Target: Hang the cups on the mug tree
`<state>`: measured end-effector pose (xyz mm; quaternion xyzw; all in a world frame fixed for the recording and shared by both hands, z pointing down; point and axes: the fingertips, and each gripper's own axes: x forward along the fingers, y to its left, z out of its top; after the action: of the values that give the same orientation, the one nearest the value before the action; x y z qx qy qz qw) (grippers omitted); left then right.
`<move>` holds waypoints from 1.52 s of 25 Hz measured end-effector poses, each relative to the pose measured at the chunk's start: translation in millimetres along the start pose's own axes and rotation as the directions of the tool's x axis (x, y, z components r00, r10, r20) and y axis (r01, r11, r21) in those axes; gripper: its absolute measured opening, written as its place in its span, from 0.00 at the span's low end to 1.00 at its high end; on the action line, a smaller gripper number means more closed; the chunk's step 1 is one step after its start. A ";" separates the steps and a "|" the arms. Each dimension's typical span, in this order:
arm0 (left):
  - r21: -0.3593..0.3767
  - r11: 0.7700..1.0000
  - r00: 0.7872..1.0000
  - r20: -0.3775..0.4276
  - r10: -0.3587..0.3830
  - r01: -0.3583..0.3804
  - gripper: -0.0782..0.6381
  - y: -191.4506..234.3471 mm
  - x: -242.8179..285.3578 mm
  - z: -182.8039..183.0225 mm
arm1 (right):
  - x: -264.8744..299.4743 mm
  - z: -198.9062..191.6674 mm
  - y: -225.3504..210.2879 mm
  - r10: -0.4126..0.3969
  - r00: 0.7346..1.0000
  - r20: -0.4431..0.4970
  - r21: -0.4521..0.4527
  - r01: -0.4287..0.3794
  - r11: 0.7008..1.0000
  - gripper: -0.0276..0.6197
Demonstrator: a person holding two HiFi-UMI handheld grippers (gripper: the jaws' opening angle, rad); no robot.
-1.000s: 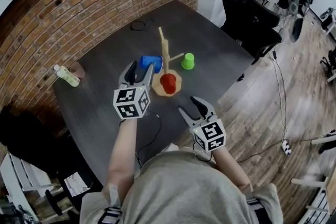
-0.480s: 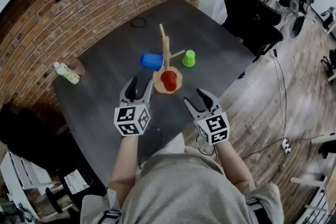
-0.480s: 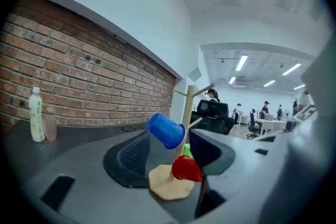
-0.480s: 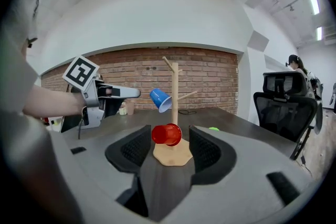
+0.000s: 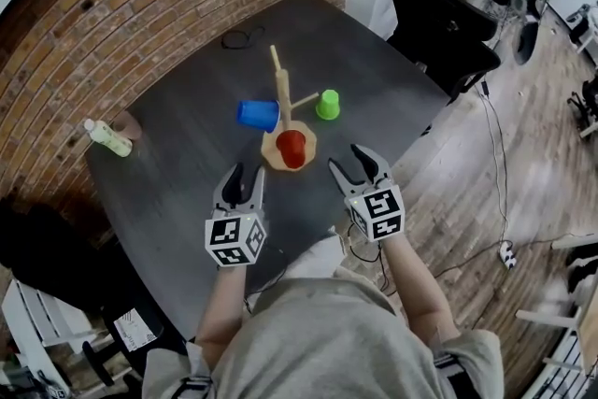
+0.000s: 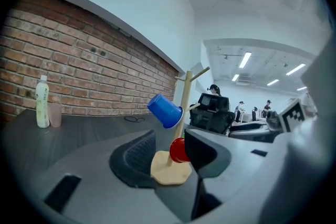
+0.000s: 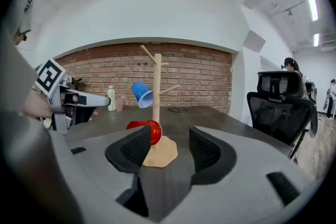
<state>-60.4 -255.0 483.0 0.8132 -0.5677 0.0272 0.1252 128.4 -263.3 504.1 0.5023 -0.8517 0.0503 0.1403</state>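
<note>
A wooden mug tree (image 5: 282, 98) stands mid-table on its round base (image 7: 159, 152). A blue cup (image 5: 258, 115) hangs on a left peg, mouth toward the trunk. Low at the front hangs a red cup (image 5: 291, 148). A green cup (image 5: 328, 105) sits upside down just off the tip of a right peg; I cannot tell if it touches it. My left gripper (image 5: 245, 176) hovers short of the base, its jaws closing with nothing between them (image 6: 168, 152). My right gripper (image 5: 348, 162) is open and empty, to the right of the base (image 7: 165, 147).
A pale green bottle (image 5: 107, 137) and a small pinkish cup (image 5: 132, 124) stand at the table's left edge by the brick wall. A black cable (image 5: 239, 38) lies at the far side. Black office chairs (image 5: 448, 37) stand to the right, off the table (image 5: 187, 192).
My left gripper has pulled back from the blue cup toward me; the cup stays on its peg. The right gripper has shifted a little forward and right.
</note>
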 end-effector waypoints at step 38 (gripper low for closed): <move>-0.019 0.991 0.984 -0.126 0.127 -0.131 0.14 42.3 79.9 -43.4 | 202.2 -72.4 -114.2 0.039 0.974 -0.224 0.018 -0.036 0.999 0.41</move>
<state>-67.3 -331.8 547.2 0.7696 -0.6106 0.0781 0.1695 149.2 -473.0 625.5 0.4781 -0.8395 0.1152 0.2310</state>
